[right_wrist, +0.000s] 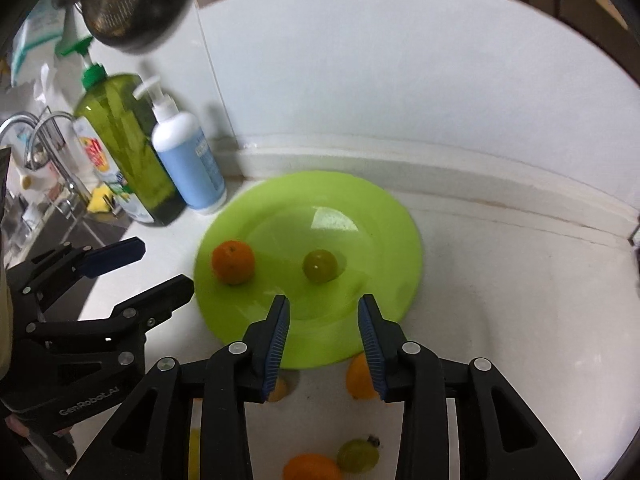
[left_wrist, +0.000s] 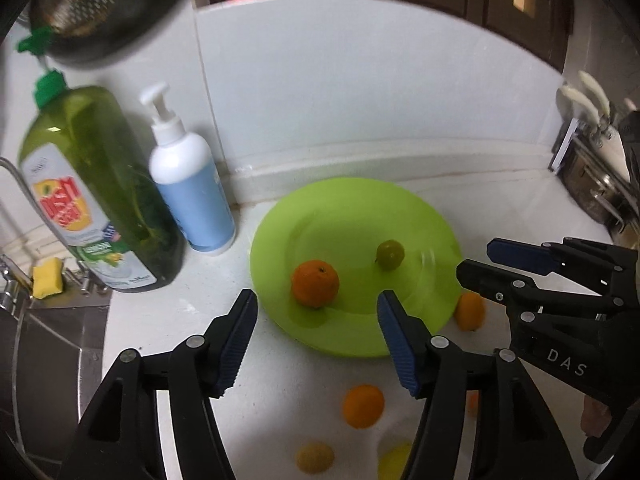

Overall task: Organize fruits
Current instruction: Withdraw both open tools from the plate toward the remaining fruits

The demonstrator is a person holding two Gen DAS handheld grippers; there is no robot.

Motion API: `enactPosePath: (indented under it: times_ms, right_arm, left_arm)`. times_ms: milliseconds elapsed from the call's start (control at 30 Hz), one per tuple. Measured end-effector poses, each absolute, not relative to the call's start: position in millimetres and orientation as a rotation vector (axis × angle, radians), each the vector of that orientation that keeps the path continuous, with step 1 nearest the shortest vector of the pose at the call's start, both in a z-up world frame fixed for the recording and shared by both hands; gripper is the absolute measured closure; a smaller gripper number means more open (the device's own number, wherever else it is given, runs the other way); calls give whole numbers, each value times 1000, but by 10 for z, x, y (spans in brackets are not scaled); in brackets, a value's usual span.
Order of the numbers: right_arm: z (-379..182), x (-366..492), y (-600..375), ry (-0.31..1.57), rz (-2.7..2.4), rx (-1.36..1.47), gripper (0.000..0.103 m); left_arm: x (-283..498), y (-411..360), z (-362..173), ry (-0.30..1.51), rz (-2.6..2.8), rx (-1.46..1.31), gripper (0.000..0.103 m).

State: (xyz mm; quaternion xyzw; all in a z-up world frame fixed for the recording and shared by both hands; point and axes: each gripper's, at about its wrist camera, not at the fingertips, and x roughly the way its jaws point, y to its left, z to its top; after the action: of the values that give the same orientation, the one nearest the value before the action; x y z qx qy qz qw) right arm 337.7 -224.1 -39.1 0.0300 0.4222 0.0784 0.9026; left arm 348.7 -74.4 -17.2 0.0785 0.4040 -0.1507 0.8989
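Note:
A lime-green plate [left_wrist: 424, 216] [right_wrist: 372, 208] lies on the white counter and holds an orange [left_wrist: 315, 283] [right_wrist: 233, 261] and a small green fruit [left_wrist: 390, 255] [right_wrist: 320, 266]. My left gripper [left_wrist: 318, 312] is open and empty over the plate's near left rim. My right gripper [right_wrist: 323, 316] [left_wrist: 474, 260] is open and empty over the plate's near rim. Loose fruit lies on the counter: oranges [left_wrist: 363, 406] [left_wrist: 470, 311] [right_wrist: 360, 376] [right_wrist: 310, 468], a yellow fruit [left_wrist: 315, 457] and a green fruit [right_wrist: 357, 455].
A green dish-soap bottle [left_wrist: 100, 188] [right_wrist: 124, 148] and a white-and-blue pump bottle [left_wrist: 192, 176] [right_wrist: 188, 160] stand left of the plate. A sink with faucet [right_wrist: 44, 136] and yellow sponge [left_wrist: 47, 276] lies further left. A knife rack [left_wrist: 592, 148] stands at right. A strainer [left_wrist: 108, 4] hangs above.

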Motion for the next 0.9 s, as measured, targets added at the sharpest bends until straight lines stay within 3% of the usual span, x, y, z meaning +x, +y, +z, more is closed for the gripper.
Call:
enactPosePath:
  times_ms: [400, 567, 900]
  right_arm:
    - [128, 2744, -2245, 741, 133, 82, 62]
    - [227, 2489, -2210, 704, 109, 65, 52]
    - [341, 2038, -2175, 662, 79, 63, 41]
  left_arm:
    - [2885, -618, 281, 713, -314, 154, 26]
    - [2648, -561, 409, 665, -314, 165, 21]
    - [2263, -471, 488, 636, -321, 160, 21]
